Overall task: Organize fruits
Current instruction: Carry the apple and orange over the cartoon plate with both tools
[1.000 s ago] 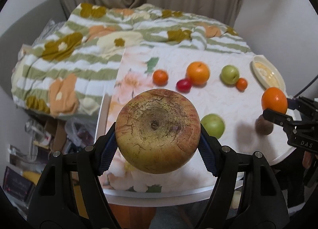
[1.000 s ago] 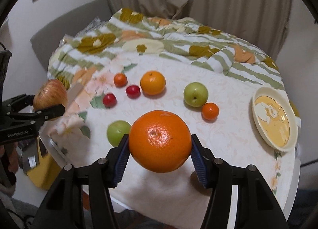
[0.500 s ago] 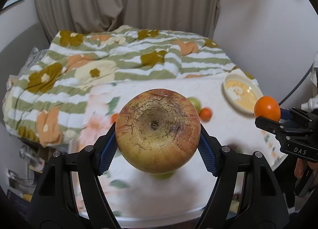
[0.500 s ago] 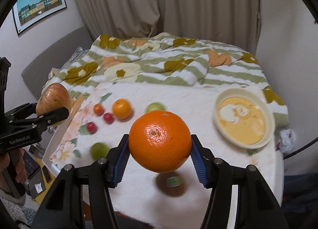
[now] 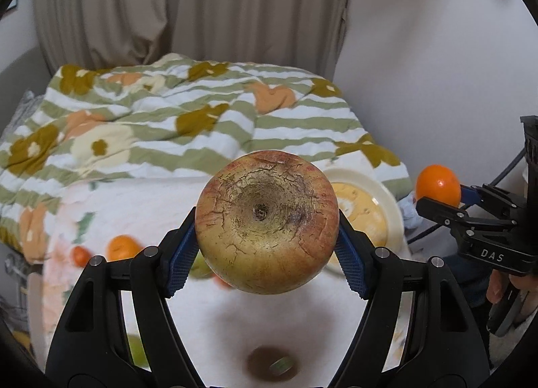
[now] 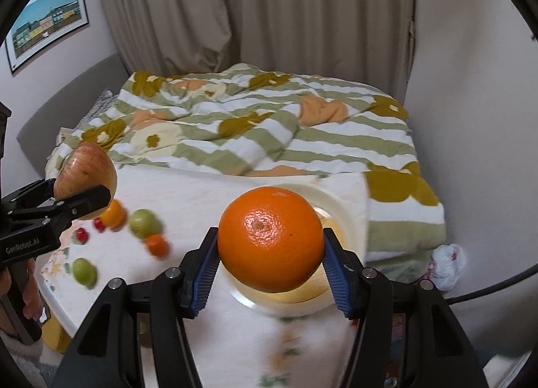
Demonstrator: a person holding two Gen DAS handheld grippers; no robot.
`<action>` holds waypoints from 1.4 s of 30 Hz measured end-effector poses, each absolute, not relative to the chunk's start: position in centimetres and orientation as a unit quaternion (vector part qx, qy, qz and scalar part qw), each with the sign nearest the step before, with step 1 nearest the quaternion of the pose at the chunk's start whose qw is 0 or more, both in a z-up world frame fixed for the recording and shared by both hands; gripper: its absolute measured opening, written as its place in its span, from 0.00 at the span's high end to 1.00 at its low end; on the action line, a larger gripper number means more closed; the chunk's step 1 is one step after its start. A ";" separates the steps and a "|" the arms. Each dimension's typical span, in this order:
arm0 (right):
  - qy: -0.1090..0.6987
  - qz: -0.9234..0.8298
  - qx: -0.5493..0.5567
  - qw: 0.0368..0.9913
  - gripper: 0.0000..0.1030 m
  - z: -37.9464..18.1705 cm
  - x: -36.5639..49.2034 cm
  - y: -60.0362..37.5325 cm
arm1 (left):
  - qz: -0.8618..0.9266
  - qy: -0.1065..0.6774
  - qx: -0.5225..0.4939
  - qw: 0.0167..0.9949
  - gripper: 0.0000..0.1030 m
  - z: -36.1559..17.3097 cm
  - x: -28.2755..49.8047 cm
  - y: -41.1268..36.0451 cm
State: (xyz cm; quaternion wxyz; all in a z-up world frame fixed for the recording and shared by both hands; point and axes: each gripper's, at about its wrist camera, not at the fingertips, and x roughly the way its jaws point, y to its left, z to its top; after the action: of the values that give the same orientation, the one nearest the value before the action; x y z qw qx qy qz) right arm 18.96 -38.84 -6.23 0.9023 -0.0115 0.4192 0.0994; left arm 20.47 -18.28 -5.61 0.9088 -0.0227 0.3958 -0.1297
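My left gripper (image 5: 267, 255) is shut on a large yellow-red apple (image 5: 266, 221) and holds it above the table. It also shows at the left of the right wrist view (image 6: 85, 183). My right gripper (image 6: 270, 265) is shut on a big orange (image 6: 271, 238), held just in front of the cream plate (image 6: 339, 209). That orange shows at the right of the left wrist view (image 5: 437, 185). The plate (image 5: 370, 206) lies behind the apple in the left wrist view. Several loose fruits lie on the table: an orange (image 6: 113, 213), green apples (image 6: 143, 222), a mandarin (image 6: 157, 245).
The round table (image 6: 208, 196) has a white floral cloth. A striped floral blanket (image 6: 269, 125) lies on the sofa behind it. A brown kiwi-like fruit (image 5: 272, 361) sits near the front edge. A white bag (image 6: 447, 263) lies on the floor at right.
Both grippers have swung right toward the plate with their fruits still held. The plate is now right behind both held fruits; the loose fruits have slid left in view.
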 end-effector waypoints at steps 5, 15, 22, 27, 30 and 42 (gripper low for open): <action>0.431 0.096 0.008 0.897 0.47 -7.8 21.7 -42.7 | -0.141 0.411 -0.013 0.900 0.22 -7.5 23.7 -23.3; 0.443 0.060 0.029 0.894 0.47 -10.6 25.0 -47.5 | -0.200 0.455 0.043 0.867 0.22 -13.2 29.3 -31.2; 0.458 0.052 0.041 0.887 0.47 -12.1 25.8 -48.5 | -0.228 0.470 0.086 0.848 0.22 -16.3 31.1 -34.1; 0.462 0.044 0.048 0.884 0.47 -12.7 26.1 -48.8 | -0.233 0.473 0.110 0.843 0.21 -17.9 32.2 -34.8; 0.465 0.038 0.052 0.883 0.47 -12.9 26.0 -49.0 | -0.237 0.473 0.121 0.840 0.21 -18.7 32.6 -35.3; 0.464 0.021 0.060 0.883 0.47 -12.5 25.2 -49.6 | -0.244 0.439 0.131 0.855 0.00 -17.0 31.9 -35.4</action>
State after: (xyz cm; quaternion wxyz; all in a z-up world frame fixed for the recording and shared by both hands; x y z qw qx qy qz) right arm 25.21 -49.56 -12.47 0.8834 0.0602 0.4642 0.0208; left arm 31.94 -35.45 -16.98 0.8550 0.1310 0.4387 -0.2439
